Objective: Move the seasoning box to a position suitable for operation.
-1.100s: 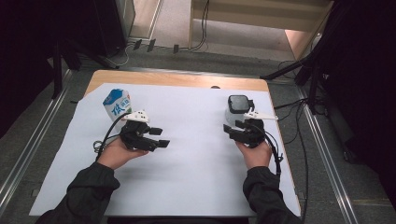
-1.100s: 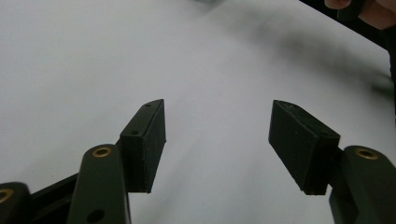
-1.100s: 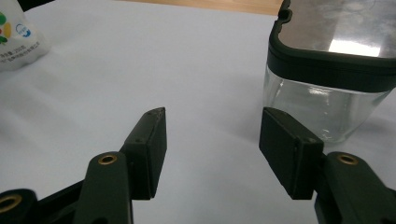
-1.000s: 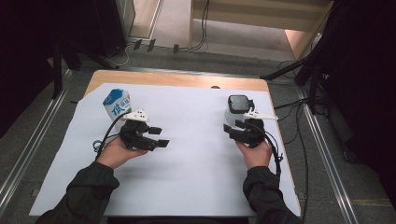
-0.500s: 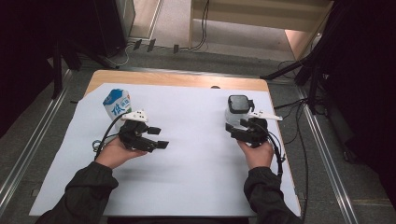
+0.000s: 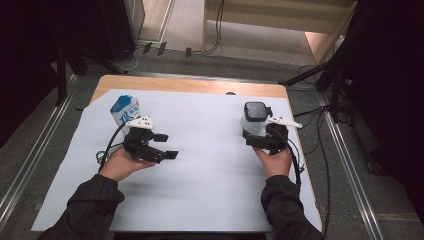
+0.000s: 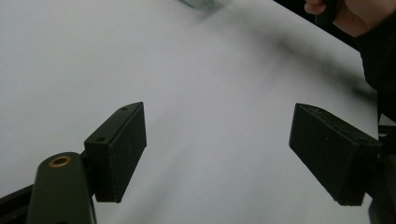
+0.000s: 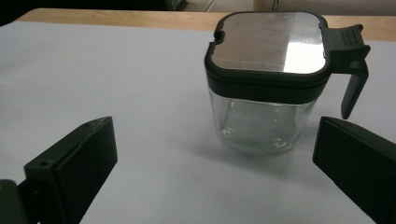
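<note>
right gripper [image 6: 256,136]: jaws just been opening, now standing wide, nothing between them | glass jar [image 8: 266,79] with black lid sitting upright on the white sheet [image 6: 210,165] just ahead, untouched | left gripper [image 6: 164,146]: jaws also just been opening, gaping over bare sheet | milk carton [image 6: 125,109] standing just behind it, near the far-left corner

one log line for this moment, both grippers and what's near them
left gripper: jaws just opening, nothing between | right gripper: jaws just opening, short of glass jar | jar: upright, lid on | milk carton: upright behind left gripper
</note>
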### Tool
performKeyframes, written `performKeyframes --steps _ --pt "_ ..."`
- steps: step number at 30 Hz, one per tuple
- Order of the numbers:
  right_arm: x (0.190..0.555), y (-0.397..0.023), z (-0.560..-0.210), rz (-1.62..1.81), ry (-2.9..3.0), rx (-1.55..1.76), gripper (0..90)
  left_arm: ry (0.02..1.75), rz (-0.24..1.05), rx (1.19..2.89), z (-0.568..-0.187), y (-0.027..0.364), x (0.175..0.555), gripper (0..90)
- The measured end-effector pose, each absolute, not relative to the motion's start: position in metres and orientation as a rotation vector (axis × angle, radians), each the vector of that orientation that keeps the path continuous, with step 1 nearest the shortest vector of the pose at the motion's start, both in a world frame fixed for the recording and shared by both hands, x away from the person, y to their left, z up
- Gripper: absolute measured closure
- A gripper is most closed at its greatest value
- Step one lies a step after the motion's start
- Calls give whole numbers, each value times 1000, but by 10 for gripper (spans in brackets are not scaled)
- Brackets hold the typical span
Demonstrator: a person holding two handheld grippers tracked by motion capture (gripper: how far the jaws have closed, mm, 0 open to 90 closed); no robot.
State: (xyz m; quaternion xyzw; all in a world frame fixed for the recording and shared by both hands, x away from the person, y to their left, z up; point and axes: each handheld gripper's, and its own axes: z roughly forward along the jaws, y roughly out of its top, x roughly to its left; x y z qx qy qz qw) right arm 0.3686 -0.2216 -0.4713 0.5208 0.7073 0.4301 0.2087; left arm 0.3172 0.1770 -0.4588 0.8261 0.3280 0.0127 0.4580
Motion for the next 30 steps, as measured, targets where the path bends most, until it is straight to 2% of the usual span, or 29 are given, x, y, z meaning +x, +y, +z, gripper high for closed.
performKeyframes --steps 10,30 --pt "390 -227 -483 1119 1949 1497 36 814 46 2024 -458 180 311 210" --pt "423 -211 -498 1051 1905 1485 62 849 64 2023 -461 188 300 218"
